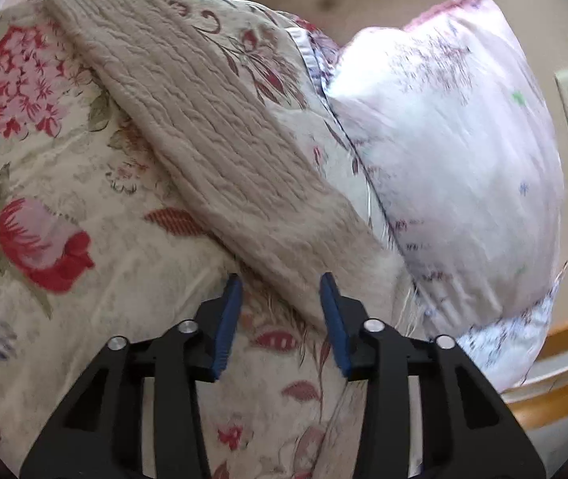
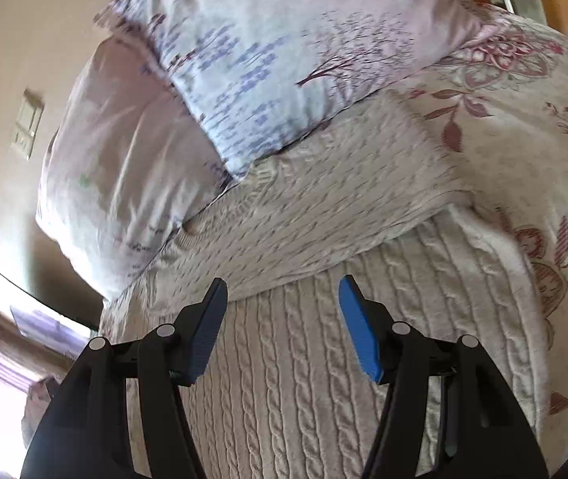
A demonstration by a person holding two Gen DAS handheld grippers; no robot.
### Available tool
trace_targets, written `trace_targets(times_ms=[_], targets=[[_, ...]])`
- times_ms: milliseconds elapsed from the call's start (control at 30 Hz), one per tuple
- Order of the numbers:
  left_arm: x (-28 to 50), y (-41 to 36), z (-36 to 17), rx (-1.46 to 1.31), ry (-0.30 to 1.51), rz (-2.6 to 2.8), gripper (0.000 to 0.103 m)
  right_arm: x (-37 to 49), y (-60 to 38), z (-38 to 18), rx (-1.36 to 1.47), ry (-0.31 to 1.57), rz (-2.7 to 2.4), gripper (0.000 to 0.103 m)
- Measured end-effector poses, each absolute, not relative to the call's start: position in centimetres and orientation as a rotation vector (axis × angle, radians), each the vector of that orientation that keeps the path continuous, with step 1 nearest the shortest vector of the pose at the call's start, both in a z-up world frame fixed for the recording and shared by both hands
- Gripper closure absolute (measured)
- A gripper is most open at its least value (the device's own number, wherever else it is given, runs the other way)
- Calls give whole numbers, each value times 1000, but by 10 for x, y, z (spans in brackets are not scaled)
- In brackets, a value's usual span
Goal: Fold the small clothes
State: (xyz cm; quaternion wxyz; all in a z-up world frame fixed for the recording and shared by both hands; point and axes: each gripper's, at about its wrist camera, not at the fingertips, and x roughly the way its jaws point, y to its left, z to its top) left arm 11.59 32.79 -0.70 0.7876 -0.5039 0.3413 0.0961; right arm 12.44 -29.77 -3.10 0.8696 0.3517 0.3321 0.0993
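The beige cable-knit sweater lies partly folded on the bed, its far part against the pillows at the head edge. Both tools, left and right, hover part-open and empty, tilted downward. The next fold likely calls for gripping an edge.

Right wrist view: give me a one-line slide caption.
Open right gripper hovers over a beige cable-knit sweater, part folded over, on a floral bedspread beside pillows.
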Motion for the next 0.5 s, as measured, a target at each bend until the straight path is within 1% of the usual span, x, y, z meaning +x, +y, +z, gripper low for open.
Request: trace_targets(times_ms=[100,167,200,300,333,400,500], targets=[[120,336,-10,-1130,711,225,69,122,-292,-29,707,691,213,43],[121,342,-13,-1155,700,229,73,122,-290,-29,698,694,216,43],[123,344,-14,-1165,696,231,77,123,-289,-30,698,698,219,43],[128,350,-21,-1201,701,235,92,123,-286,-31,697,709,235,43],[129,352,-22,-1213,700,231,95,122,-285,-31,689,711,239,43],[130,356,-21,-1233,691,218,96,121,-284,-30,674,710,243,42],[134,354,-6,-1200,652,205,97,119,-284,-28,658,701,246,42]])
